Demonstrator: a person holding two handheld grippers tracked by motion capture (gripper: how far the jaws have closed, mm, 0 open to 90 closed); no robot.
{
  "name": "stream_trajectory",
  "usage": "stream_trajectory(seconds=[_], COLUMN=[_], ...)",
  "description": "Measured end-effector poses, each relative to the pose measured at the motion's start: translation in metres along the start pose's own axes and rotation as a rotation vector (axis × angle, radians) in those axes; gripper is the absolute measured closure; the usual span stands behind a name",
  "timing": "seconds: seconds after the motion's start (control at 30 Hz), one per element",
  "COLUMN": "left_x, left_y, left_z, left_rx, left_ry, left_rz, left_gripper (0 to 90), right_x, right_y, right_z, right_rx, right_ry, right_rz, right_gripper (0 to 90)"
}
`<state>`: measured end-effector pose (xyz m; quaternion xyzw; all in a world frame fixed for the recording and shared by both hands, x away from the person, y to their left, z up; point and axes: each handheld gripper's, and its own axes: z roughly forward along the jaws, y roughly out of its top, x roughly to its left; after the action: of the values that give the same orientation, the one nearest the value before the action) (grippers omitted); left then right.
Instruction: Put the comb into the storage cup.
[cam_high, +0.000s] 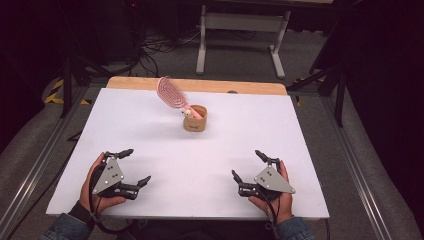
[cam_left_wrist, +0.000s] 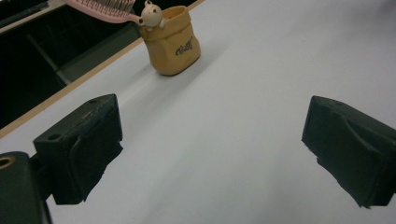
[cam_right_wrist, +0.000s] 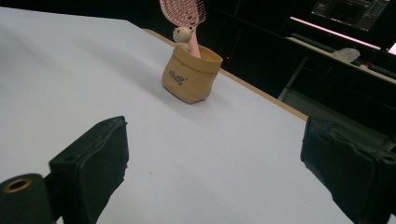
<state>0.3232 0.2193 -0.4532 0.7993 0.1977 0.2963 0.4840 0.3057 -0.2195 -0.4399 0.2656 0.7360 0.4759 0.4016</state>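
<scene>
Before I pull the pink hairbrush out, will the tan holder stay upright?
Probably not by itself. The tan holder looks small and light, and the pink hairbrush leans far out over its rim, so it may tip or lift. Steadying it with the other tool seems wise.

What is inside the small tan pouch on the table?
The pouch holds a pink hairbrush, handle down, its head leaning out over the rim. A small pale figurine sits at the rim. The handle's lower end and the pouch's bottom are hidden by its wall.
</scene>
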Motion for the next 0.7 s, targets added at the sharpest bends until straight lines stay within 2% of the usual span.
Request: stream_trajectory(seconds=[0.13, 0.2, 0.3, 0.37, 0.47, 0.7], left_x=[0.002, 0.005, 0.008, 0.011, 0.013, 0.013], left_y=[-0.007, -0.01, -0.015, -0.022, -0.022, -0.023], left_z=[0.004, 0.004, 0.002, 0.001, 0.001, 0.003], left_rx=[0.028, 0.026, 0.025, 0.04, 0.034, 0.047], left_ry=[0.008, 0.002, -0.001, 0.006, -0.002, -0.004], left_rz=[0.003, -0.03, -0.04, -0.063, -0.096, -0.095], left_gripper=[6.2, 6.2, 6.0, 6.0, 5.2, 4.4], right_x=[0.001, 0.001, 0.001, 0.001, 0.0, 0.001], right_y=[-0.001, -0.001, -0.002, -0.004, -0.005, -0.003], right_z=[0.001, 0.002, 0.003, 0.004, 0.005, 0.005], right_rx=[0.005, 0.007, 0.014, 0.019, 0.029, 0.027], right_ry=[0.009, 0.016, 0.02, 0.02, 0.028, 0.029], right_rz=[-0.008, -0.009, -0.007, -0.012, -0.016, -0.025], right_gripper=[8.7, 8.7, 8.5, 8.2, 7.7, 7.4])
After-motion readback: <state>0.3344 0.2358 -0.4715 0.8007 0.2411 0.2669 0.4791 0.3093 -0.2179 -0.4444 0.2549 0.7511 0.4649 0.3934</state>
